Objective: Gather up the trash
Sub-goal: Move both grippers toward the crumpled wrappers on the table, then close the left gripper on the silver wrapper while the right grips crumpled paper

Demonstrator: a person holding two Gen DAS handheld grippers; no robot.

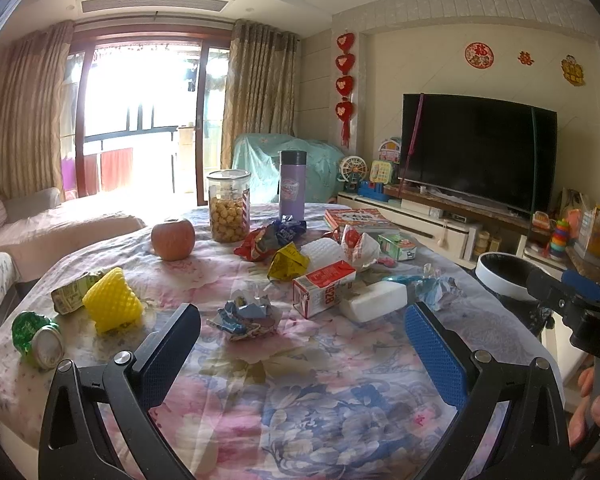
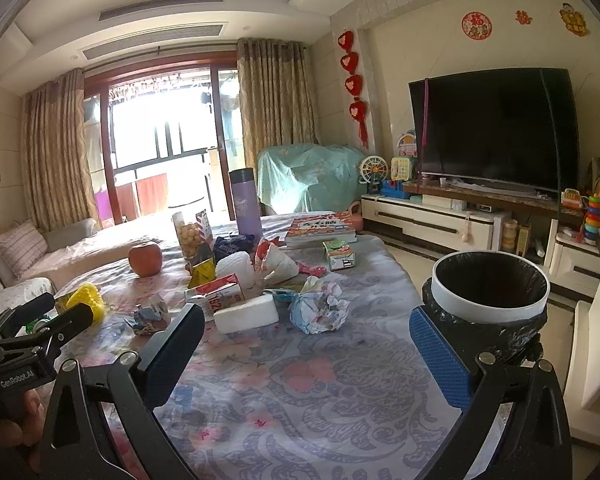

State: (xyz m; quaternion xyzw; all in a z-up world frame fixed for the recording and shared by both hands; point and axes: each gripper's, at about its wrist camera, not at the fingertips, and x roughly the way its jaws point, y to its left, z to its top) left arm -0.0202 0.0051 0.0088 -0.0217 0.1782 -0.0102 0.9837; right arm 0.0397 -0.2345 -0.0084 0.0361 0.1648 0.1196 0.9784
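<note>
Trash lies on a floral tablecloth (image 1: 300,400): a crumpled wrapper (image 1: 246,316), a red-and-white carton (image 1: 324,288), a white foam block (image 1: 374,300), a crumpled paper ball (image 2: 320,308), a yellow foam net (image 1: 112,300), a green can (image 1: 38,338) and snack bags (image 1: 268,242). A bin with a white rim and black liner (image 2: 490,284) stands off the table's right edge. My left gripper (image 1: 300,320) is open and empty above the cloth, short of the wrapper. My right gripper (image 2: 306,324) is open and empty, near the paper ball.
An apple (image 1: 173,239), a jar of snacks (image 1: 228,206), a purple flask (image 1: 292,186), a book (image 1: 358,218) and a small green carton (image 2: 339,255) stand at the far side. A sofa (image 1: 40,232) is left; a TV stand (image 2: 460,220) is right.
</note>
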